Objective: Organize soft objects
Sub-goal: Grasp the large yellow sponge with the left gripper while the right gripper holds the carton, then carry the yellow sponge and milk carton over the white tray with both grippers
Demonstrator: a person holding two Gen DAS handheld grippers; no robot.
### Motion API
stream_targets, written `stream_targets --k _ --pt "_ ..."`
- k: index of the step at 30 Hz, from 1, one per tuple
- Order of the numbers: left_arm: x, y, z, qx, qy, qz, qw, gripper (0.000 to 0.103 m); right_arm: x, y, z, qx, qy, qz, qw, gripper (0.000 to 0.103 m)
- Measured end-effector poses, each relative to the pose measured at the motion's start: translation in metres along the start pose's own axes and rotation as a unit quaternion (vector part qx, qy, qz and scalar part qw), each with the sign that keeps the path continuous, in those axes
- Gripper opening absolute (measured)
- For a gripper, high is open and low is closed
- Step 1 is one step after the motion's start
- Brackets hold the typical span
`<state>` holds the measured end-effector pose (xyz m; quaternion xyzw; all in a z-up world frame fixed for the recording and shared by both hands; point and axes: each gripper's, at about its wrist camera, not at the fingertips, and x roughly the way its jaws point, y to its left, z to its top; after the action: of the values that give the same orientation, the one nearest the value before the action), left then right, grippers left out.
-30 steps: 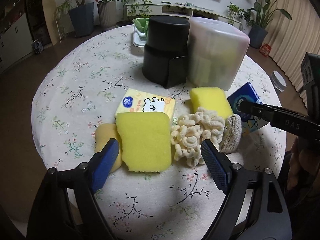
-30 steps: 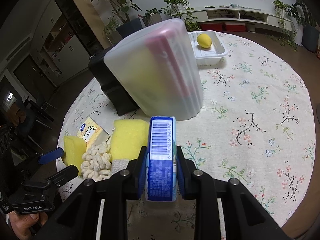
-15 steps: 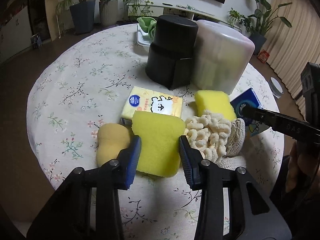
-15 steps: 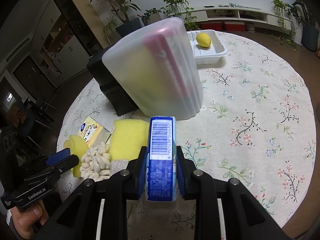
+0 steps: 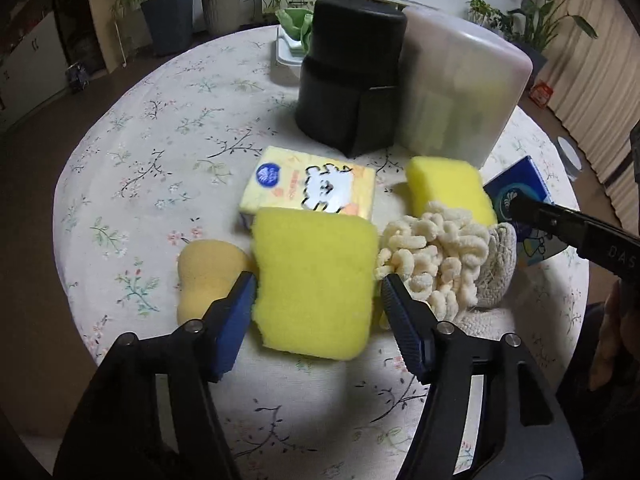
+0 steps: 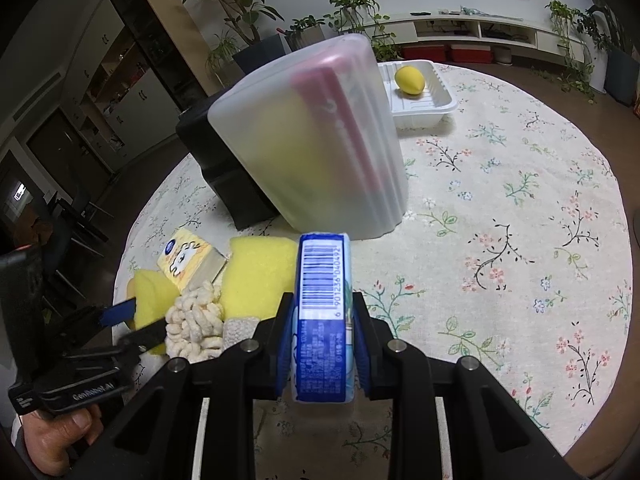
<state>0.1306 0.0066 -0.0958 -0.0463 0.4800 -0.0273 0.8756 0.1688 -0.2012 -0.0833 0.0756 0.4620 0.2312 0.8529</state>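
My left gripper [image 5: 316,284] is open, its blue pads on either side of a large yellow sponge [image 5: 314,280] at the table's near edge. Beside it lie a tan sponge [image 5: 208,272], a yellow tissue pack [image 5: 308,188], a cream chenille mitt [image 5: 432,256], a woven scrubber [image 5: 498,268] and a second yellow sponge [image 5: 448,188]. My right gripper [image 6: 322,320] is shut on a blue tissue pack [image 6: 323,312], held upright just above the table; the pack also shows in the left wrist view [image 5: 520,192].
A black container [image 5: 348,80] and a frosted plastic bin [image 5: 456,92] stand behind the soft items. A white tray [image 6: 420,96] with a yellow lemon-shaped object [image 6: 408,80] sits at the far side. The floral tablecloth [image 6: 520,220] spreads to the right.
My left gripper closed somewhat half a second ago, then opened wider again around the large yellow sponge and came closer to it. The right gripper held still with the blue pack.
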Motion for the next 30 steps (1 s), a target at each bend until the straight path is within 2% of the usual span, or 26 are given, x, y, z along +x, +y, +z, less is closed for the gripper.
stream_targets --k 1,2,6,15,21,30 --pt "-0.001 0.001 0.0 -0.005 -0.002 -0.007 1.0 0.061 0.0 0.0 0.0 0.001 -0.001 0.0 1.0 0.029" --pt "-0.002 0.002 -0.001 -0.009 -0.003 -0.012 0.9999 0.05 -0.001 -0.001 0.0 0.001 -0.003 0.0 1.0 0.029" --pt "-0.009 0.006 -0.005 -0.015 -0.012 -0.027 0.9994 0.045 -0.003 -0.003 0.001 0.003 -0.006 -0.001 1.0 0.029" --pt "-0.043 0.009 -0.009 -0.03 -0.044 -0.049 0.9974 0.045 -0.009 0.004 0.0 -0.014 -0.012 -0.007 1.0 0.028" --pt "-0.065 0.013 -0.006 -0.03 -0.064 -0.057 0.9959 0.045 -0.028 0.015 0.002 -0.035 -0.027 -0.013 0.999 0.028" --pt "-0.073 0.044 0.024 -0.049 -0.077 -0.084 0.9922 0.045 -0.067 -0.003 0.007 -0.039 -0.037 -0.051 0.997 0.028"
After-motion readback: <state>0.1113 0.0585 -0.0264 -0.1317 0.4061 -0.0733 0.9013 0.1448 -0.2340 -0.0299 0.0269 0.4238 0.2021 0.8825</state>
